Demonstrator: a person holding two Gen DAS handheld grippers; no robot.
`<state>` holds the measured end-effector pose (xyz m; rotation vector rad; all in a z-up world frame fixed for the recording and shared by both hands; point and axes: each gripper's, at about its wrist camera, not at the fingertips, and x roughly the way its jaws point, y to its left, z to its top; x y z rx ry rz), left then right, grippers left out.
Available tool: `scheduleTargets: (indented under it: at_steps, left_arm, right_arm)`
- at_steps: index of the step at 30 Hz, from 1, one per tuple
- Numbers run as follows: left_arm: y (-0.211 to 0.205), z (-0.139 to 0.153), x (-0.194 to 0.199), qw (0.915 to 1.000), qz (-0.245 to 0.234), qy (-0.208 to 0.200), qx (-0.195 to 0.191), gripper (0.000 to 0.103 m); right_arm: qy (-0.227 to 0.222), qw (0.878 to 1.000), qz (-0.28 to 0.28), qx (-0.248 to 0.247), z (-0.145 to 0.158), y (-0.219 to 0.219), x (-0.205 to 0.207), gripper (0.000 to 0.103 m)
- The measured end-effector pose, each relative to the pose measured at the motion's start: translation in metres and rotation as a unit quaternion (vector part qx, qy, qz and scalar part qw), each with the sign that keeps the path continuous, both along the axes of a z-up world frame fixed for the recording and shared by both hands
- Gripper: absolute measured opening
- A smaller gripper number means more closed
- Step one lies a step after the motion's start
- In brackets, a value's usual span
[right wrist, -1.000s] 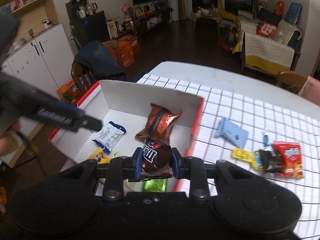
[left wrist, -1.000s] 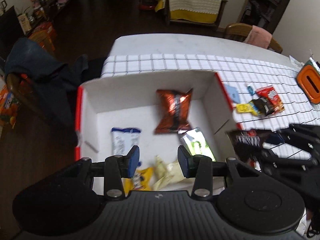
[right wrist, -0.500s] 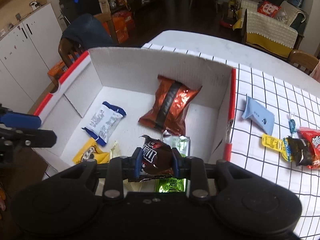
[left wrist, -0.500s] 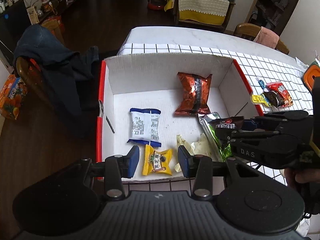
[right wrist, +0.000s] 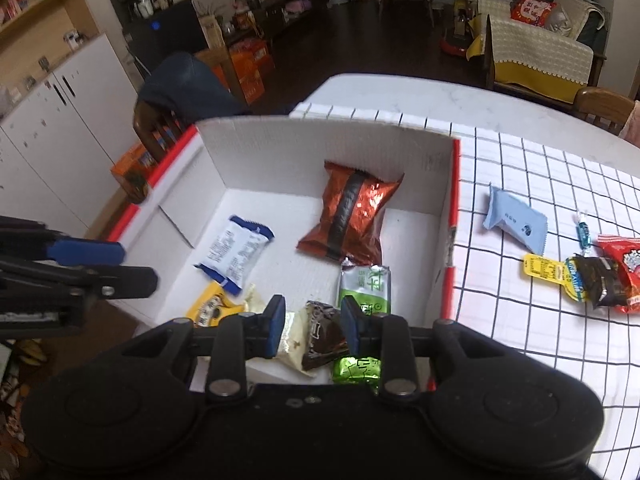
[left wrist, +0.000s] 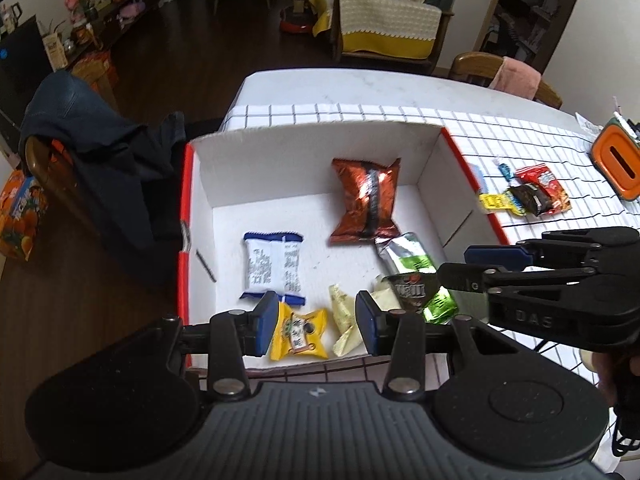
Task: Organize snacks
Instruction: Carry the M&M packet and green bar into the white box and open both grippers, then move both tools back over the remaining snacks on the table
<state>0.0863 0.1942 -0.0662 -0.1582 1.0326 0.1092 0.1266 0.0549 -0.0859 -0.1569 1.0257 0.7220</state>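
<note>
A white cardboard box (left wrist: pixel 312 148) with red edges holds an orange-brown bag (left wrist: pixel 366 202), a blue-white packet (left wrist: pixel 272 266), a yellow packet (left wrist: pixel 298 334), a green packet (left wrist: pixel 416 268) and cream wrappers (left wrist: pixel 344 312). My right gripper (right wrist: pixel 312 326) is open over the box's near right corner; the dark brown M&M's packet (right wrist: pixel 322 334) lies loose in the box below its fingers, also seen in the left wrist view (left wrist: pixel 412 290). My left gripper (left wrist: pixel 316 322) is open and empty above the box's near edge.
On the checkered cloth (right wrist: pixel 540 184) right of the box lie a light blue packet (right wrist: pixel 516 224), a yellow sachet (right wrist: pixel 546 268), a dark packet (right wrist: pixel 604 280), a red packet (right wrist: pixel 624 258) and a small candy (right wrist: pixel 582 232). An orange container (left wrist: pixel 618 164) stands far right. A chair with a dark jacket (left wrist: pixel 100 160) stands left.
My right gripper has opened and let go of the M&M's packet, which now lies in the box. Both grippers drew back a little toward the box's near edge.
</note>
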Motion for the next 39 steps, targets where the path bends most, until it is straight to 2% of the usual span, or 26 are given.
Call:
scheduleTargets:
  at_steps: [11,16,21,24,27,30,34,39]
  left_arm:
    - [-0.044,0.025,0.011,0.9983,-0.048,-0.030,0.015,0.042]
    - [-0.072,0.031,0.022,0.9965,-0.072,-0.041,0.011,0.052]
    - [-0.108,0.033,0.036,0.9944,-0.094,-0.048,0.010,0.056]
    - [-0.129,0.033,0.044,0.9932,-0.103,-0.053,0.014,0.066]
    - [-0.149,0.033,0.054,0.9924,-0.108,-0.057,0.016,0.071]
    - [-0.168,0.033,0.066,0.9922,-0.109,-0.059,0.014,0.077]
    - [-0.194,0.029,0.085,0.9922,-0.109,-0.057,0.017,0.079]
    - [-0.223,0.018,0.111,0.9934,-0.101,-0.048,0.023,0.084]
  right_arm:
    - [-0.016,0.998,-0.032,0.044,0.040,-0.053,-0.009,0.032]
    - [-0.029,0.997,-0.051,0.045,0.049,-0.083,-0.010,0.033]
    - [-0.039,0.996,-0.072,0.038,0.054,-0.118,-0.004,0.035]
    - [-0.045,0.995,-0.086,0.032,0.054,-0.141,0.001,0.038]
    - [-0.050,0.994,-0.097,0.026,0.054,-0.164,0.008,0.044]
    - [-0.057,0.993,-0.105,0.021,0.054,-0.185,0.018,0.057]
    - [-0.062,0.992,-0.110,0.014,0.051,-0.212,0.034,0.078]
    - [-0.066,0.992,-0.111,0.003,0.041,-0.242,0.058,0.087]
